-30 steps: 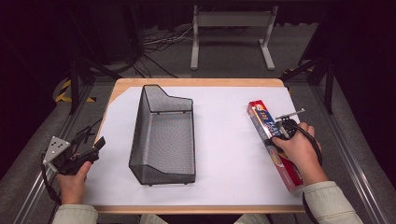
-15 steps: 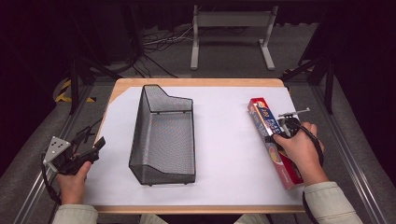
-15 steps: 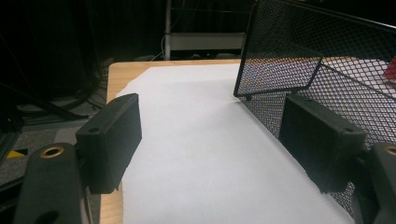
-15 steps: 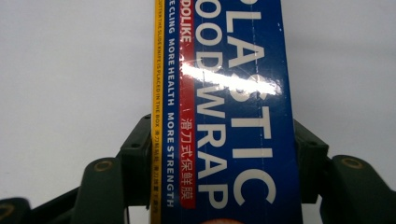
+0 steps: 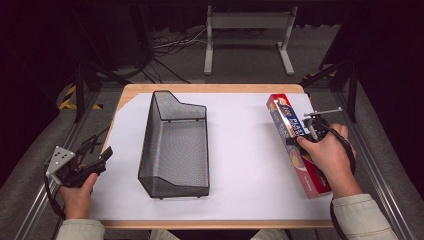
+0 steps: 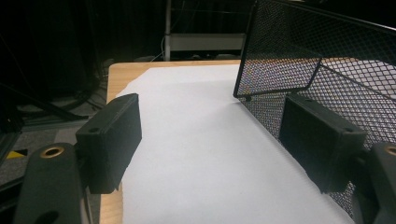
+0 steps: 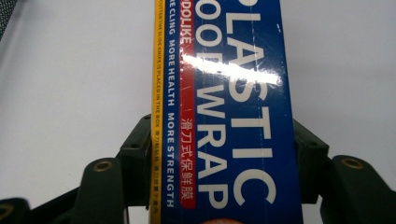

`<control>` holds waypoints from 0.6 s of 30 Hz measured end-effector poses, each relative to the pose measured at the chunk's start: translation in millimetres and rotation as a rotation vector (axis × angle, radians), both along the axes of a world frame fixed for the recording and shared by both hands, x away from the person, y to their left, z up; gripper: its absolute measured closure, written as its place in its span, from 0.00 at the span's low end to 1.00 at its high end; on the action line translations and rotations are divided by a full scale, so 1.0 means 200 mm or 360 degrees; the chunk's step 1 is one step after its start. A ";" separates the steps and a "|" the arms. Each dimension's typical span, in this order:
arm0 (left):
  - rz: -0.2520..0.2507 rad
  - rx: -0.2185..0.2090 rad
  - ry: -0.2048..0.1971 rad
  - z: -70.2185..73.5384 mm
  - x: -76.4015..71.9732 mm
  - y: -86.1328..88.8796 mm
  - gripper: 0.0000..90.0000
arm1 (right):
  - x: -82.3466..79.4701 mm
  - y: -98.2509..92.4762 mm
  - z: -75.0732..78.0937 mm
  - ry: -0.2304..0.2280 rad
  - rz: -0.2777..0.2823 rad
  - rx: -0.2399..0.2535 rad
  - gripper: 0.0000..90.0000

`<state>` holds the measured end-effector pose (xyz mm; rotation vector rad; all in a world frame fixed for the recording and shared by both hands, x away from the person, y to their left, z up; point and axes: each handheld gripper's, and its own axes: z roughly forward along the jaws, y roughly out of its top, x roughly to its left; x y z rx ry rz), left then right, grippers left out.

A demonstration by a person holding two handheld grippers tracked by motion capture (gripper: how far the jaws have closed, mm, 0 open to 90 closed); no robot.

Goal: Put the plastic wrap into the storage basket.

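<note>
Right gripper (image 7: 224,163) jaws pinch the plastic wrap box (image 7: 224,93) from both sides; left gripper (image 6: 210,144) jaws sit spread, mesh basket (image 6: 327,70) just past one jaw

Wooden table (image 5: 131,91), white paper sheet (image 5: 240,150) covering it, black mesh basket (image 5: 175,145), plastic wrap box (image 5: 295,140)

High view: fixed camera above the near edge of the desk (image 5: 130,95), facing forward and down, taking in the whole white sheet (image 5: 240,150) from well back. Left gripper view: low over the sheet's left part, facing the far edge, beside the mesh basket (image 6: 327,79), which the high view shares. Right gripper view: very near the plastic wrap box (image 7: 224,107), looking along it; the high view shares this box.
</note>
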<state>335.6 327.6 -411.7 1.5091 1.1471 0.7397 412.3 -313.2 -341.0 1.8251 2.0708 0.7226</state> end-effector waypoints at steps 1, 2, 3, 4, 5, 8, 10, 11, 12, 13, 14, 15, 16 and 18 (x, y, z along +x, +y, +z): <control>0.0001 0.0000 0.0000 0.00 0.00 0.00 0.24 | 0.00 0.00 0.01 -0.0002 0.0001 -0.0001 0.45; 0.0001 0.0000 0.0000 0.00 0.00 0.00 0.24 | -0.01 0.01 0.02 -0.0010 0.0005 -0.0003 0.45; 0.0002 -0.0003 -0.0003 0.00 0.00 0.00 0.24 | -0.01 0.02 0.03 -0.0017 0.0006 -0.0004 0.45; 0.0000 -0.0002 -0.0001 0.00 0.00 0.00 0.24 | -0.02 0.02 0.04 -0.0022 0.0018 -0.0006 0.45; 0.0000 0.0004 0.0001 0.00 0.00 0.00 0.24 | -0.02 0.04 0.05 -0.0035 0.0029 -0.0002 0.45; -0.0009 0.0024 0.0016 -0.01 -0.01 0.00 0.24 | -0.03 0.08 0.08 -0.0046 0.0063 0.0011 0.45; 0.0000 0.0016 0.0014 -0.01 -0.02 0.00 0.24 | -0.02 0.12 0.09 -0.0050 0.0091 0.0013 0.45; 0.0008 0.0013 0.0015 -0.01 -0.02 0.01 0.24 | -0.02 0.15 0.10 -0.0052 0.0108 0.0017 0.45; 0.0004 -0.0002 0.0013 -0.01 -0.03 0.02 0.24 | -0.02 0.17 0.11 -0.0053 0.0122 0.0014 0.45; 0.0000 -0.0012 0.0012 -0.01 -0.03 0.02 0.24 | -0.02 0.19 0.11 -0.0055 0.0134 0.0013 0.45; 0.0000 -0.0012 0.0013 -0.01 -0.04 0.02 0.24 | -0.01 0.21 0.12 -0.0049 0.0152 0.0012 0.45; 0.0003 -0.0012 0.0009 -0.01 -0.04 0.03 0.24 | -0.01 0.23 0.12 -0.0048 0.0168 0.0012 0.45; 0.0003 -0.0012 0.0009 -0.01 -0.04 0.03 0.24 | -0.01 0.23 0.12 -0.0048 0.0168 0.0012 0.45; 0.0000 -0.0013 0.0008 -0.01 -0.05 0.03 0.24 | 0.00 0.29 0.14 -0.0048 0.0203 0.0004 0.45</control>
